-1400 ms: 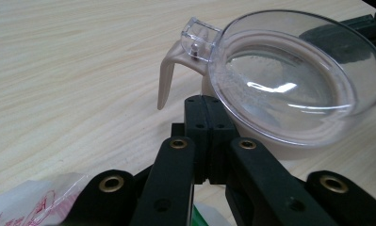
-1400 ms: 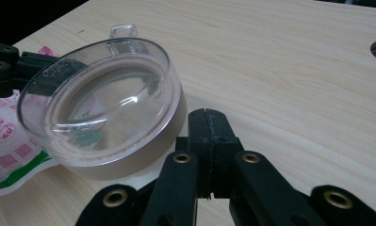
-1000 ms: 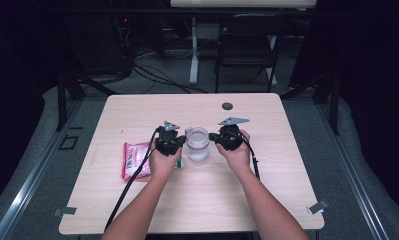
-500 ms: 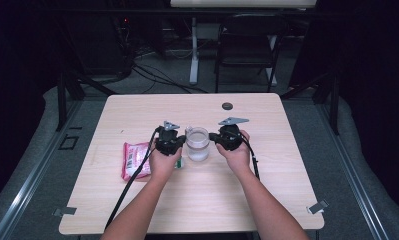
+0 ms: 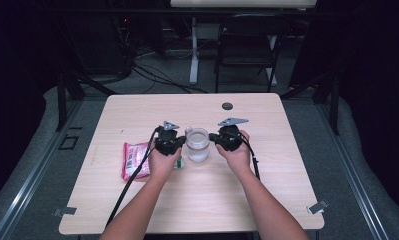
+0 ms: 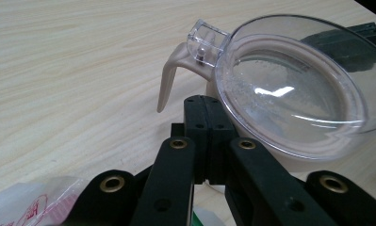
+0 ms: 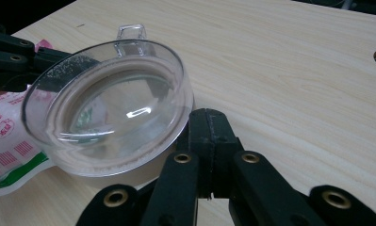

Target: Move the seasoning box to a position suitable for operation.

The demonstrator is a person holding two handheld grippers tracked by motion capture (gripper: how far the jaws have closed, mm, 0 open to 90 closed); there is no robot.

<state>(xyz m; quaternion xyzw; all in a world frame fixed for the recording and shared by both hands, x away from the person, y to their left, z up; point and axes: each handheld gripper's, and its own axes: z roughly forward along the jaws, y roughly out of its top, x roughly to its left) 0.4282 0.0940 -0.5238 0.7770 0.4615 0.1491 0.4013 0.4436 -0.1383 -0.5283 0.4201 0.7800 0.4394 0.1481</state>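
We've got a clear lidded jar (image 5: 197, 144) sitting mid-counter (image 5: 287, 165), squeezed between both tools; the left gripper (image 6: 208, 123) has its fingers pressed fully together right against the jar's side, grabbing nothing; same deal with the right gripper (image 7: 209, 136), fingers closed tight beside the lid; a pink snack packet (image 5: 134, 160) lies just left of the left hand (image 5: 162, 162).

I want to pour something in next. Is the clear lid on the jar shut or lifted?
Shut: the clear lid lies flat across the jar's rim in both gripper views, its tab beside the beige handle.
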